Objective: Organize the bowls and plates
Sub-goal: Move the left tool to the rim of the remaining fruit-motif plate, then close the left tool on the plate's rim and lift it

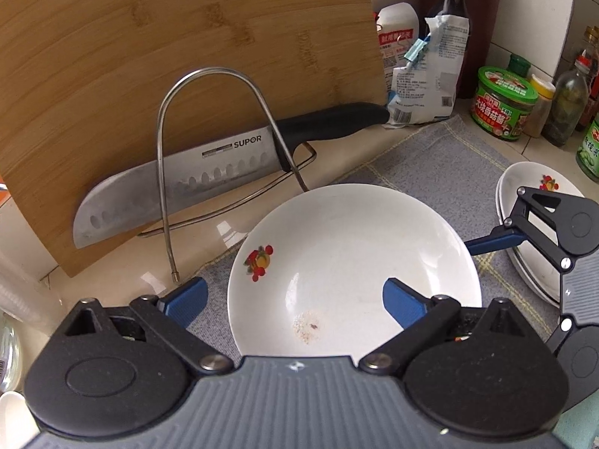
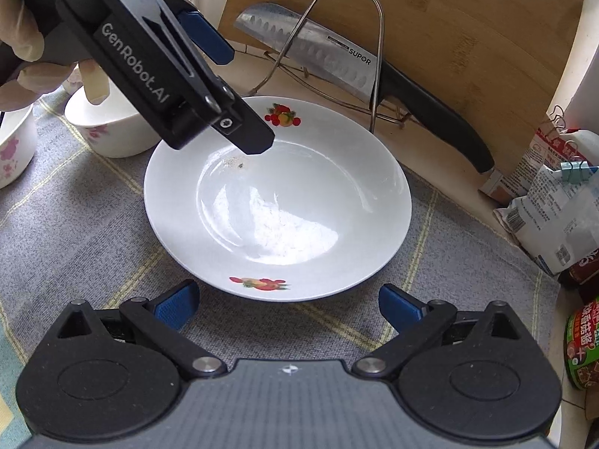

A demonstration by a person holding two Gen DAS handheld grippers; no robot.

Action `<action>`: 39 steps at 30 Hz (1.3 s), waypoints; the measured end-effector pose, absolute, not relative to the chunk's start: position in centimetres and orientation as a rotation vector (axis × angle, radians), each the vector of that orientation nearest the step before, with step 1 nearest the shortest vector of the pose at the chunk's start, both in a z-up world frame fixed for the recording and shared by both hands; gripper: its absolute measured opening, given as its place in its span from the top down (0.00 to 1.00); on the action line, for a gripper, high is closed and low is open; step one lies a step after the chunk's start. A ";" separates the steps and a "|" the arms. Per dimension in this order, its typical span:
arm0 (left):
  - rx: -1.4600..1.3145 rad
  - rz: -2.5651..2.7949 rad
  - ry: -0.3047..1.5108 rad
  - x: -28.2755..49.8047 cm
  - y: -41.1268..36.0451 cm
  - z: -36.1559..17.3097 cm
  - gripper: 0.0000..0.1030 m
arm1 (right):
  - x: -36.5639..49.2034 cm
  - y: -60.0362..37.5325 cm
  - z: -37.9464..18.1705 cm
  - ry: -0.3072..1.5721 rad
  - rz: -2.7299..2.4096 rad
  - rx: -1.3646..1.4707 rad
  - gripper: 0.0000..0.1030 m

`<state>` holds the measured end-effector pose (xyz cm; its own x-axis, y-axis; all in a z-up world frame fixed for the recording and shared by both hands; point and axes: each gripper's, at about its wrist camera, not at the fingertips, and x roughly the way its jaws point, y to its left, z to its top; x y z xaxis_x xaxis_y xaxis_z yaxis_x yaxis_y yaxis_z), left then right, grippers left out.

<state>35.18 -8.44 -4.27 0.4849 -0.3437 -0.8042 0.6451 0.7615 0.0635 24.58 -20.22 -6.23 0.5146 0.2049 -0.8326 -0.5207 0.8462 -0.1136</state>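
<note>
A white plate with fruit prints lies flat on the grey mat. My left gripper is open, its right finger over the plate's near rim and its left finger outside it; it also shows in the right wrist view, hovering over the plate's far-left rim. My right gripper is open and empty just short of the plate's near rim; in the left wrist view its body is at the right. A stack of similar plates sits at the right.
A wire rack holds a knife in front of a leaning bamboo board. Bottles, a green-lidded jar and bags stand at the back right. Two floral bowls sit left of the plate.
</note>
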 end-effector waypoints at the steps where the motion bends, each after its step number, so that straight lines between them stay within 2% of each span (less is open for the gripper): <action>1: 0.384 -0.620 0.882 35.4 -8.5 -4.4 0.04 | 24.8 -20.2 -6.4 0.938 0.454 -0.373 0.00; 19: 0.388 -0.709 1.101 40.8 -9.6 -6.6 0.14 | 26.3 -20.6 -7.3 0.986 0.480 -0.276 0.00; 21: 0.396 -0.717 1.109 41.0 -9.9 -6.9 0.18 | 26.5 -20.5 -7.4 0.986 0.491 -0.279 0.00; 29: 0.411 -0.741 1.138 41.5 -10.4 -7.2 0.23 | 26.9 -20.3 -7.3 0.982 0.519 -0.291 0.00; 39: 0.446 -0.772 1.168 41.8 -10.7 -7.2 0.24 | 27.7 -20.0 -7.6 0.983 0.555 -0.315 0.00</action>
